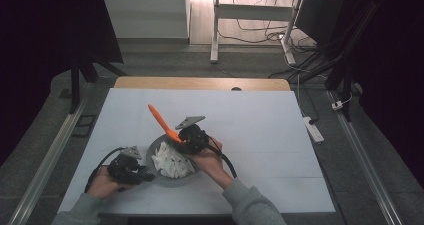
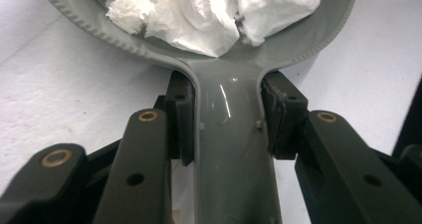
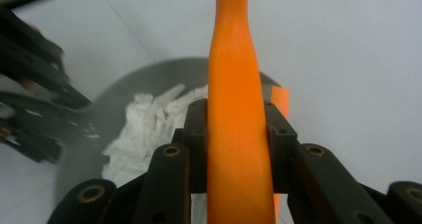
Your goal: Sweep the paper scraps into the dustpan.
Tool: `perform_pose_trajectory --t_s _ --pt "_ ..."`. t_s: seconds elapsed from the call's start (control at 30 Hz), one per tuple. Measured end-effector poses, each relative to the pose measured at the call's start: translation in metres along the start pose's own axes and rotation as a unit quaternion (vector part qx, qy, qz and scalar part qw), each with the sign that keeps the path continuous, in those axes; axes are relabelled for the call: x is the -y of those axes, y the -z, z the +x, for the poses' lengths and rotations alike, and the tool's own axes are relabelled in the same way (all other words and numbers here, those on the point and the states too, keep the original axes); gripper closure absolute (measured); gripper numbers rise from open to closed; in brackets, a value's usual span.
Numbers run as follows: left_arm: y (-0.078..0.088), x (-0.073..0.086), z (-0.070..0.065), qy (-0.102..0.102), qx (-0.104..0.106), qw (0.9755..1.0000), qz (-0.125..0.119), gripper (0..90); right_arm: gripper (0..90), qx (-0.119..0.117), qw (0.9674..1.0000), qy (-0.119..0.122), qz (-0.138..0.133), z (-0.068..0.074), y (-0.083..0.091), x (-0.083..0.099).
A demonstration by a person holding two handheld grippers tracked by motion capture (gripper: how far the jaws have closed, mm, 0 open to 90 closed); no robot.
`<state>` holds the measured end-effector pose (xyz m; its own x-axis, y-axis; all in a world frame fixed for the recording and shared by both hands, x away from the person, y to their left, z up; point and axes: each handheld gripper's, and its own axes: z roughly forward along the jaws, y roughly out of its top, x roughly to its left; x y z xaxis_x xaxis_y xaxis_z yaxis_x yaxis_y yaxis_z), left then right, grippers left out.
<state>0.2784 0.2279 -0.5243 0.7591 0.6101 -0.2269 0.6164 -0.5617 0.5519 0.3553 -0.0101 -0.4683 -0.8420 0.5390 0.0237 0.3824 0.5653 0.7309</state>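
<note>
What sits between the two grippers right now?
The grey pan with crumpled white paper in it, seen in the high view. The left gripper clamps its handle; the right gripper holds the orange spatula.

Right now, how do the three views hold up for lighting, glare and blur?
High view: dim, the room's sides in deep shadow, the white table evenly lit and sharp. Left gripper view: crisp, a small glare streak on the grey pan's handle, the crumpled paper bright. Right gripper view: the orange tool soft at close range, the left gripper smeared at the edge.
</note>
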Motion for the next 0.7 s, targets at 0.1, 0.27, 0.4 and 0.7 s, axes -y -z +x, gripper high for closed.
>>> perform_pose_trajectory --t_s 0.1,0.27,0.4,0.7 --pt "0.005 0.002 0.000 0.000 -0.001 0.9997 -0.026 61.9 70.7 0.005 0.9993 -0.012 -0.036 -0.008 0.017 -0.003" --pt "0.009 0.004 -0.002 0.000 0.001 0.9985 -0.055 61.9 70.7 0.006 0.9958 -0.036 -0.084 -0.027 0.047 -0.002" --pt "0.010 0.007 -0.004 0.015 -0.001 0.9980 -0.062 61.9 70.7 0.007 0.9928 -0.053 -0.107 -0.039 0.066 0.002" --pt "0.019 0.013 -0.014 0.069 -0.026 0.9932 -0.091 61.9 70.7 0.005 0.9883 -0.084 -0.127 -0.065 0.098 0.033"
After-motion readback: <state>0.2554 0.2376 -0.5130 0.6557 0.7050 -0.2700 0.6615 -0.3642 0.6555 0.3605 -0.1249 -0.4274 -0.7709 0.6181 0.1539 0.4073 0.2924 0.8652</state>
